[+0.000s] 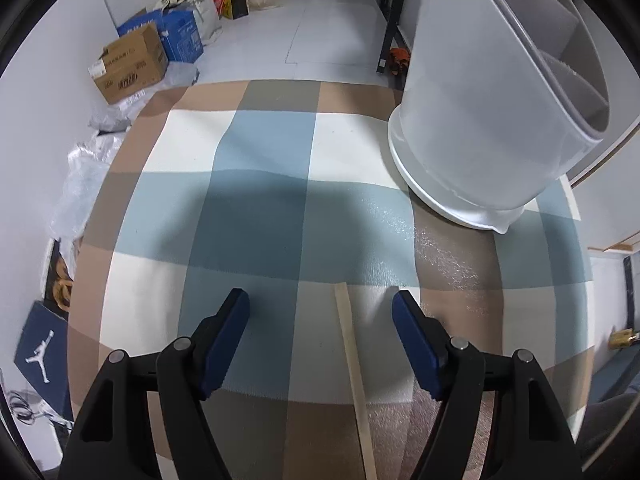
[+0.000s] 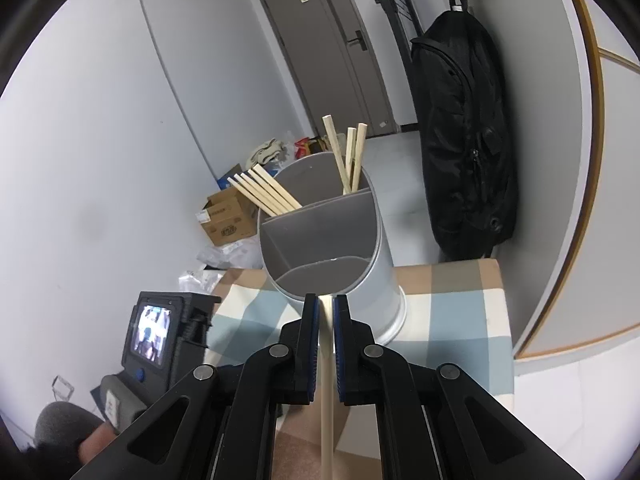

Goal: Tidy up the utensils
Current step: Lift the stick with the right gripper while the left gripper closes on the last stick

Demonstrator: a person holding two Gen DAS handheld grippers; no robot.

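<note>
Right gripper (image 2: 326,312), seen from its own wrist camera: blue-padded fingers (image 2: 310,344) drawn together and clamped on a single pale wooden chopstick (image 2: 327,380), which runs lengthwise between the pads, its tip showing just past the fingertips and its shaft passing back toward the camera. Directly ahead of the tip, a grey cylindrical utensil holder (image 2: 360,276) stands upright on its white base on the checked tablecloth (image 2: 452,320), its interior divided into compartments by grey partitions. Rear-left compartment: a fan of five chopsticks (image 2: 266,192) leaning to the left. Rear-right compartment: three more chopsticks (image 2: 348,156), nearly upright. The near compartments hold nothing that can be seen. Left gripper (image 1: 320,308), in the left wrist view: fingers (image 1: 228,336) spread wide apart, gripping nothing, poised above the cloth (image 1: 260,200). Between them, nearer the right-hand finger, another chopstick (image 1: 354,368) lies flat on the cloth, touching neither pad. The holder (image 1: 480,120) appears at upper right of this view, well apart from the fingers. Background: cardboard box (image 1: 128,64) and bags on the floor; black backpack (image 2: 460,140) hanging by the door (image 2: 332,48).
</note>
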